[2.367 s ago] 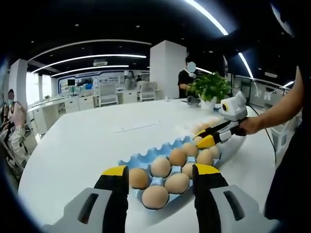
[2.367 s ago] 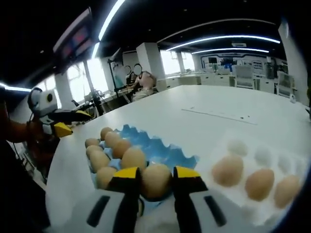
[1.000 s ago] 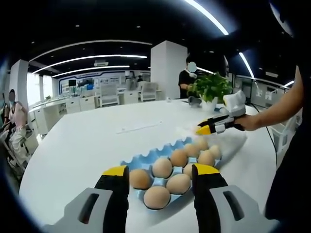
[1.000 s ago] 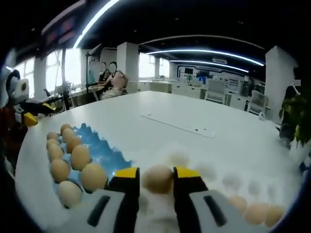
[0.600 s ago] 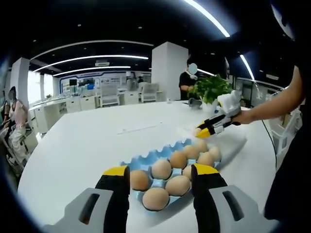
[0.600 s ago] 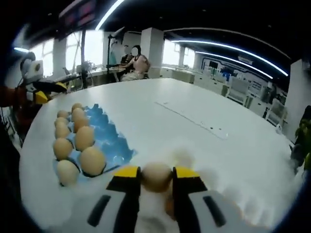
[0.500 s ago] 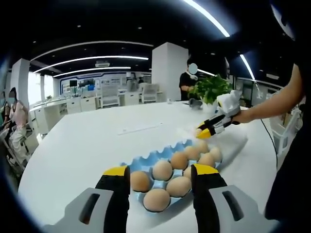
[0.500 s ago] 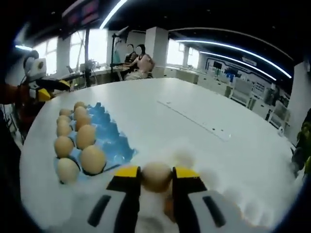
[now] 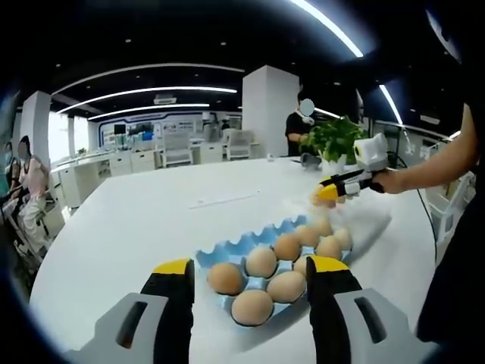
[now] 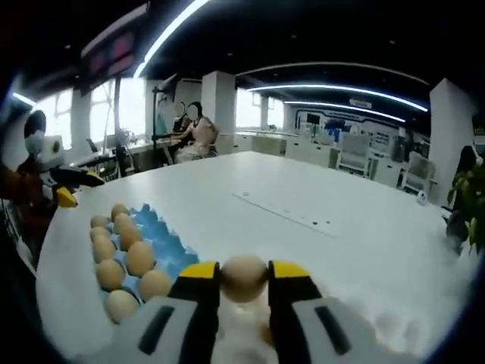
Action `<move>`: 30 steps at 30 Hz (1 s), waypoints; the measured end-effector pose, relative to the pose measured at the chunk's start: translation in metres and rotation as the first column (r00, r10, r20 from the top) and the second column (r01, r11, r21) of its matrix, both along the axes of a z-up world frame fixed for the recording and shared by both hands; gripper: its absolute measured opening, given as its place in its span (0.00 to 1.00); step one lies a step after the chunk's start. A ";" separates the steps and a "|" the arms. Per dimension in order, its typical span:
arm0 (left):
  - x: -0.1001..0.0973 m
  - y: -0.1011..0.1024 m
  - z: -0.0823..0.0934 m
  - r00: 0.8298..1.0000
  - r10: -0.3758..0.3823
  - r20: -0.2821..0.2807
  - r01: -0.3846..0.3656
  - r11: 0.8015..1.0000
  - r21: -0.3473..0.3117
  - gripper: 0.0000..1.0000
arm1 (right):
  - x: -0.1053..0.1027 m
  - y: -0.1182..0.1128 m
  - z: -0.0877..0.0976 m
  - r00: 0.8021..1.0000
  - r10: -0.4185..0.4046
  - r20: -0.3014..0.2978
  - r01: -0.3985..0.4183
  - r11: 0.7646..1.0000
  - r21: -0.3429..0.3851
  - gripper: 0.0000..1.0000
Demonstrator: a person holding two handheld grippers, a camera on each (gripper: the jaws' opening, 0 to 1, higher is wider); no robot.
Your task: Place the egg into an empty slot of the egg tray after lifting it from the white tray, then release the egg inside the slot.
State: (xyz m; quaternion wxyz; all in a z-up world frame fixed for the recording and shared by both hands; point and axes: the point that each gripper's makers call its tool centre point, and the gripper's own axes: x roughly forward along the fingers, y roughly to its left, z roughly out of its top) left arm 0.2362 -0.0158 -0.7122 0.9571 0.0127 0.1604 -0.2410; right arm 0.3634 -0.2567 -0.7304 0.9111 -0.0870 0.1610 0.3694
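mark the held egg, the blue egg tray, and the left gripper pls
light brown egg held by the right gripper (image 10: 244,277), right gripper view, its front face
blue moulded egg tray (image 9: 227,252), left gripper view, bare scalloped rim
yellow-tipped left gripper (image 9: 252,274), left gripper view, midway between fingertips

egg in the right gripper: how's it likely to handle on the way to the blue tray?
Probably fragile: the egg is pinched between the right gripper jaws at two sides only. Smooth and rounded, so it may slip or rotate. Released outside a blue tray cup, it would likely roll.
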 end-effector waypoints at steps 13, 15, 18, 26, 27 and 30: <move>0.004 0.003 -0.003 1.000 0.012 0.001 -0.012 1.000 0.005 0.82 | -0.016 0.055 0.013 0.994 0.109 0.009 -0.110 0.993 0.044 0.24; 0.004 0.004 -0.003 1.000 0.011 -0.002 -0.011 1.000 0.002 0.82 | -0.018 0.075 0.015 0.989 0.146 0.004 -0.146 0.988 0.060 0.24; 0.004 0.004 -0.006 1.000 0.010 -0.016 -0.010 1.000 -0.004 0.82 | -0.020 0.100 0.017 0.981 0.193 0.003 -0.193 0.979 0.071 0.24; 0.005 0.006 -0.011 1.000 0.011 -0.027 -0.011 1.000 -0.012 0.83 | -0.023 0.167 0.022 0.954 0.301 0.012 -0.300 0.947 0.113 0.24; 0.005 0.006 -0.011 1.000 0.010 -0.028 -0.010 1.000 -0.011 0.83 | -0.024 0.170 0.022 0.952 0.307 0.011 -0.306 0.945 0.115 0.24; 0.006 0.007 -0.013 1.000 0.007 -0.030 -0.008 1.000 -0.011 0.83 | -0.026 0.194 0.019 0.938 0.347 0.009 -0.346 0.930 0.122 0.24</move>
